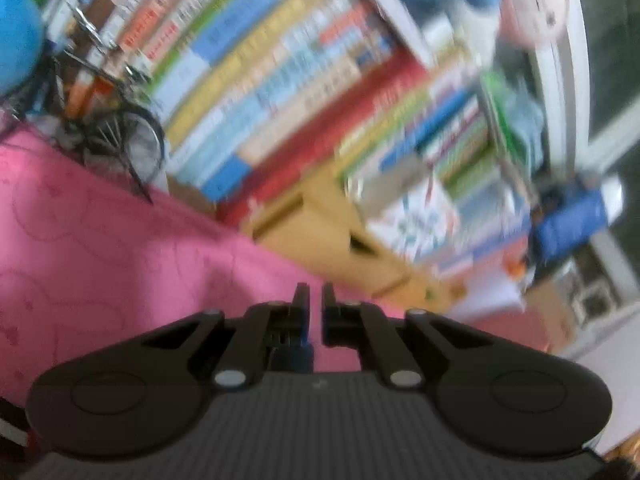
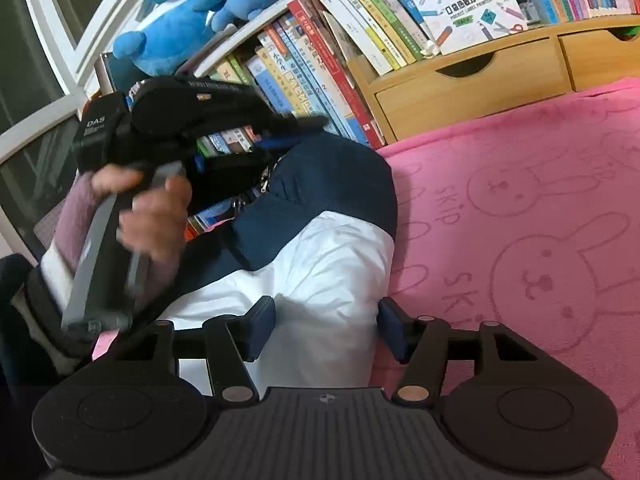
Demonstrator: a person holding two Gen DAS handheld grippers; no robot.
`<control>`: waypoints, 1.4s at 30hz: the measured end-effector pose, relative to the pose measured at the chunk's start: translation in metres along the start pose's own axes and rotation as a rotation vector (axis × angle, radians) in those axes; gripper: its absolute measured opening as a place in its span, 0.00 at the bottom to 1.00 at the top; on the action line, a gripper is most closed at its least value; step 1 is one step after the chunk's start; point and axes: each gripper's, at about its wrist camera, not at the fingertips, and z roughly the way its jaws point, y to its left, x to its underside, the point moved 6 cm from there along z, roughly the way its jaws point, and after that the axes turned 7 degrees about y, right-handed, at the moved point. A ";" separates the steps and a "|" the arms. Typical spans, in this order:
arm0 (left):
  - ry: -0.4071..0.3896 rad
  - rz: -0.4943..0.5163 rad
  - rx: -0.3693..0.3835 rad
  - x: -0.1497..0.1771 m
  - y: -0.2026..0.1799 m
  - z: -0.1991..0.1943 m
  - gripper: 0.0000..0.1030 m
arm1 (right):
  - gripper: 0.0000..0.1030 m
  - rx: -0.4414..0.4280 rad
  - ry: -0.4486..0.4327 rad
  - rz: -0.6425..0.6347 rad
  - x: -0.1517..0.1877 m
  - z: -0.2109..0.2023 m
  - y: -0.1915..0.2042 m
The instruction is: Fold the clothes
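A navy and white jacket [image 2: 332,264] lies bunched on the pink rabbit-print blanket [image 2: 520,208]. My right gripper [image 2: 326,322] is open, its blue-padded fingers [image 2: 262,320] on either side of the white part, low over it. A hand [image 2: 156,216] holds my left gripper [image 2: 304,128] raised above the jacket's navy end, near its zipper. In the blurred left wrist view, the left gripper [image 1: 316,300] has its fingers almost together, with only a thin slit of pink blanket [image 1: 120,248] showing between them and no cloth visible there.
Rows of books [image 2: 320,60] and wooden drawers [image 2: 472,84] stand along the blanket's far edge. Blue plush toys [image 2: 180,28] sit on top beside a white window frame [image 2: 48,12]. A small wire bicycle model [image 1: 120,120] stands at the blanket's edge.
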 end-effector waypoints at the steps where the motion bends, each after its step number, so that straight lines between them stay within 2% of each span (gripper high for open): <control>1: 0.014 0.013 -0.012 0.001 -0.002 -0.005 0.11 | 0.57 -0.002 0.000 0.001 0.000 0.000 0.000; 2: 0.047 0.043 -0.032 0.006 -0.004 -0.009 0.30 | 0.57 -0.003 0.001 0.001 0.000 0.000 0.000; 3: 0.086 0.080 -0.055 0.012 -0.006 -0.012 0.41 | 0.57 -0.003 0.001 0.001 0.000 0.000 0.000; 4: 0.120 0.115 -0.074 0.019 -0.008 -0.014 0.67 | 0.57 -0.003 0.002 0.001 0.000 0.000 0.000; 5: 0.156 0.158 -0.094 0.028 -0.009 -0.016 0.82 | 0.57 -0.003 0.002 0.000 0.000 0.000 0.000; 7: 0.206 0.225 -0.147 0.043 -0.007 -0.013 0.82 | 0.57 -0.001 0.002 -0.002 0.000 0.000 0.001; 8: 0.228 0.248 -0.173 0.050 -0.005 -0.009 0.78 | 0.57 -0.002 0.002 -0.003 0.000 0.000 0.001; 9: 0.226 0.279 -0.214 0.054 -0.004 -0.006 0.69 | 0.57 -0.002 0.002 -0.003 0.000 0.000 0.001; 10: 0.213 0.312 -0.269 0.055 -0.003 -0.001 0.45 | 0.58 -0.003 0.003 -0.004 0.000 0.000 0.001; 11: 0.209 0.319 -0.291 0.054 -0.002 0.005 0.30 | 0.58 -0.004 0.002 -0.003 0.000 0.000 0.000; 13: 0.185 0.265 -0.271 0.044 0.000 0.014 0.17 | 0.58 -0.008 0.003 -0.001 0.000 0.000 0.000; 15: 0.089 0.253 -0.370 0.026 0.003 0.013 0.16 | 0.59 -0.012 0.003 0.000 -0.001 0.000 0.000; 18: -0.090 0.364 -0.620 0.012 -0.007 -0.011 0.17 | 0.60 -0.019 0.003 0.002 -0.001 0.000 -0.001; 19: -0.128 0.423 -0.670 0.017 -0.015 -0.023 0.17 | 0.61 -0.022 0.002 0.002 -0.001 0.000 -0.001; 22: -0.146 0.604 -0.740 0.052 -0.035 -0.059 0.31 | 0.67 -0.017 -0.013 -0.004 -0.002 -0.003 0.000; 24: -0.135 0.706 -0.780 0.082 -0.039 -0.077 0.34 | 0.74 -0.023 -0.039 -0.001 -0.005 -0.008 -0.001; 26: -0.093 0.796 -0.843 0.116 -0.033 -0.091 0.40 | 0.76 -0.043 -0.070 0.012 -0.009 -0.015 -0.001; 28: -0.063 0.878 -0.948 0.142 -0.012 -0.102 0.41 | 0.78 -0.067 -0.095 0.030 -0.012 -0.020 -0.003; 29: -0.069 0.906 -1.014 0.150 0.001 -0.112 0.41 | 0.79 -0.075 -0.107 0.038 -0.014 -0.023 -0.004; 31: -0.089 0.896 -1.139 0.155 0.024 -0.137 0.41 | 0.79 -0.058 -0.109 0.010 -0.012 -0.025 0.001; 33: -0.086 0.821 -1.242 0.150 0.057 -0.161 0.41 | 0.79 -0.039 -0.111 -0.022 -0.010 -0.028 0.006; 35: -0.115 0.653 -1.255 0.147 0.081 -0.194 0.39 | 0.79 -0.020 -0.112 -0.053 -0.007 -0.031 0.011; 36: -0.145 0.577 -1.228 0.149 0.085 -0.208 0.39 | 0.80 -0.010 -0.112 -0.069 -0.006 -0.032 0.014; 37: -0.190 0.510 -1.158 0.154 0.081 -0.222 0.39 | 0.80 -0.001 -0.113 -0.085 -0.005 -0.033 0.016; 39: -0.257 0.471 -1.031 0.166 0.063 -0.234 0.42 | 0.81 0.039 -0.115 -0.152 0.001 -0.040 0.026; 41: -0.285 0.489 -0.954 0.175 0.043 -0.233 0.53 | 0.82 0.083 -0.137 -0.231 0.015 -0.057 0.043; 42: -0.287 0.509 -0.924 0.179 0.033 -0.228 0.55 | 0.83 0.103 -0.148 -0.269 0.022 -0.066 0.051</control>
